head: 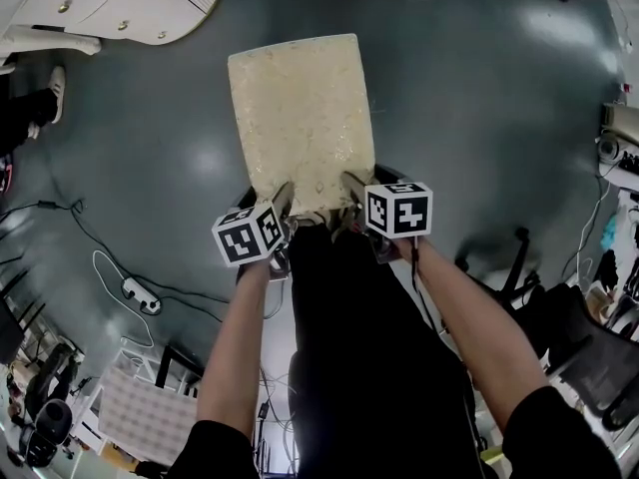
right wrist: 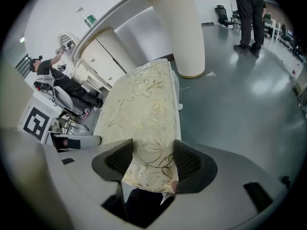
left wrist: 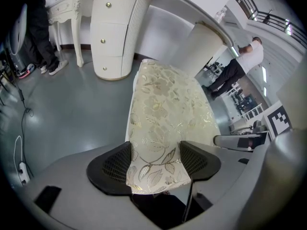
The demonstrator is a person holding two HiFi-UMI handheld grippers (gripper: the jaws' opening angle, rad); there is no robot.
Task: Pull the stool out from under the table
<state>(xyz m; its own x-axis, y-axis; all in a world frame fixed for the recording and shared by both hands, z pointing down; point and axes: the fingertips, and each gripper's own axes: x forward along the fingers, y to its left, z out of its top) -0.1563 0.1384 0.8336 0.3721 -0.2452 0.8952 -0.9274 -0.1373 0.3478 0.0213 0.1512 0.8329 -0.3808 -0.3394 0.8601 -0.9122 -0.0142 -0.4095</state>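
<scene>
The stool (head: 300, 108) has a long cream cushion with a gold leaf pattern and stands on the grey floor. Its far end points at the white table (head: 120, 3). My left gripper (head: 283, 206) is shut on the cushion's near left corner. My right gripper (head: 351, 194) is shut on the near right corner. In the left gripper view the stool (left wrist: 168, 104) runs away between the black pads (left wrist: 111, 166), which press on its edge. The right gripper view shows the stool (right wrist: 139, 104) likewise clamped between the pads (right wrist: 188, 161). The stool's legs are hidden.
The table's drawer pedestal (left wrist: 115, 32) and round pillar (right wrist: 184, 28) stand beyond the stool. A power strip (head: 137, 293) with cables lies on the floor at left. Office chairs (head: 519, 267) crowd the right. A person (left wrist: 235, 66) stands farther off.
</scene>
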